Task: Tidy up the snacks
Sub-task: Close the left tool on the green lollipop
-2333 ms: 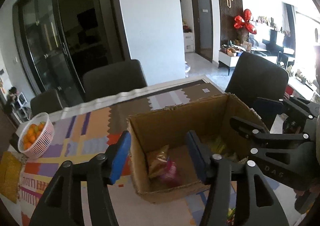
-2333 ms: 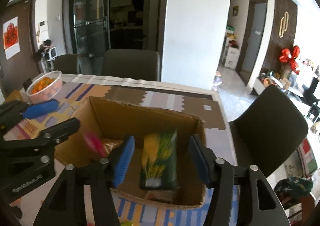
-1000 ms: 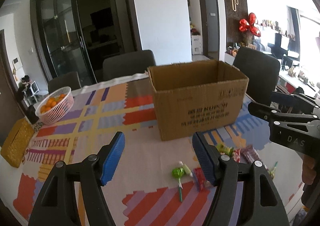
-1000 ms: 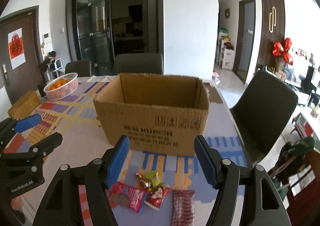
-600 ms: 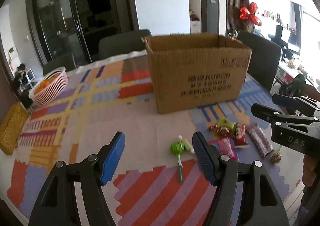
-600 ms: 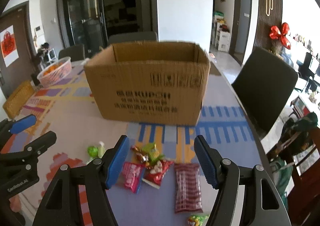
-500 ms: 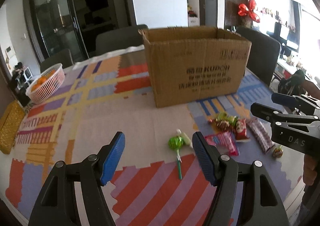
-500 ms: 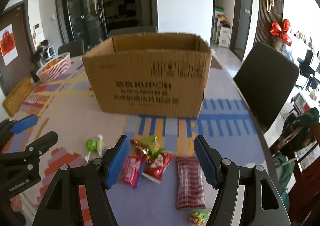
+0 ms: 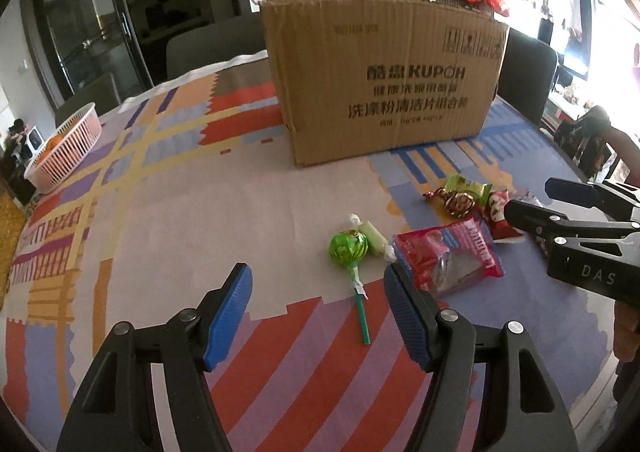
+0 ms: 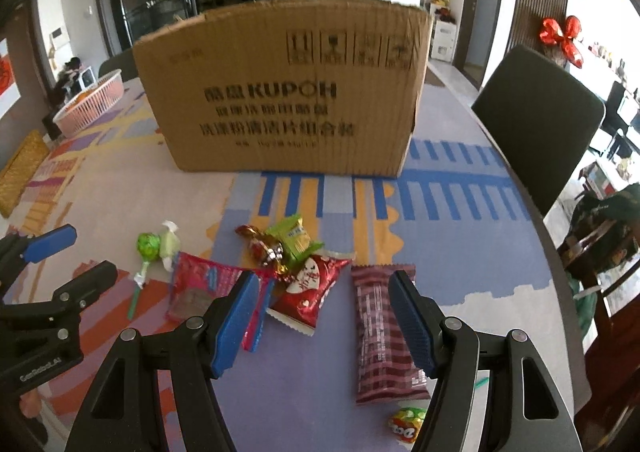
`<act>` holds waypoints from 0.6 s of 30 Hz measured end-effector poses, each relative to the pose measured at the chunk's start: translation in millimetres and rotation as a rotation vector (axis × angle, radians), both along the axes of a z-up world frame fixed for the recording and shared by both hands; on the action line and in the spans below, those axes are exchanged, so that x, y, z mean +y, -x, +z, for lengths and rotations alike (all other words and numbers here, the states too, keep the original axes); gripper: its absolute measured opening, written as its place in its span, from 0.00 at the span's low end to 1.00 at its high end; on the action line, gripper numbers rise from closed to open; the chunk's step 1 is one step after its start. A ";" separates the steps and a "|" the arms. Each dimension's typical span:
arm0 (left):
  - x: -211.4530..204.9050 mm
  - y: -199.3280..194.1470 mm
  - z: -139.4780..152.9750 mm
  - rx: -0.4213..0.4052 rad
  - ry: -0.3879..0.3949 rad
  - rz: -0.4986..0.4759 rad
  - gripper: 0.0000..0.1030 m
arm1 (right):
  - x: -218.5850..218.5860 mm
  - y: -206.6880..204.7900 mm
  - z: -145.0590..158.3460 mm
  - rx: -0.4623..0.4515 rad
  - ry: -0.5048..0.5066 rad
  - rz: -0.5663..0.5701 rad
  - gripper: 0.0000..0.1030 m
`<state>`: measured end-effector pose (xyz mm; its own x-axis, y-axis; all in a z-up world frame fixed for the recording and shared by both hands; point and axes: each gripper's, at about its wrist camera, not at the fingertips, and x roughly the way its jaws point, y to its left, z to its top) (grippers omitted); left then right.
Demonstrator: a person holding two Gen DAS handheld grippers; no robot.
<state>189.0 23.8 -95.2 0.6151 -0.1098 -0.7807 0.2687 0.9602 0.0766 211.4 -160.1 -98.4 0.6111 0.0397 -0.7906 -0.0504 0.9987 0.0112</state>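
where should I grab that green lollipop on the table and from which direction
Likely best from above with the left gripper, closing across the round wrapped head of the green lollipop. It lies flat, the thin stick offers little to pinch, and a pale green candy touches the head's far side.

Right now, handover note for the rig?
Left gripper: open, empty, low over the lollipop.
Right gripper: open, empty, above the red pouch and maroon bar.
Box stands upright behind the snacks; its inside is hidden.
Left on the cloth: lollipop, pale candy, pink packet, green packet, red pouch, maroon bar, small sweet.
Next: grasp each, drop in box.
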 end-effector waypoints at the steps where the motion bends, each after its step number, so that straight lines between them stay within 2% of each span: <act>1: 0.0 -1.0 -1.5 0.002 0.001 -0.004 0.65 | 0.2 -0.8 -1.9 0.004 0.002 -0.002 0.66; 11: -4.7 -20.6 -15.5 0.032 0.022 -0.038 0.54 | -0.3 -8.3 -12.6 0.022 0.010 -0.010 0.65; 18: -5.8 -31.0 -25.4 0.055 0.055 -0.029 0.46 | -1.4 -12.7 -20.9 0.044 -0.009 -0.010 0.55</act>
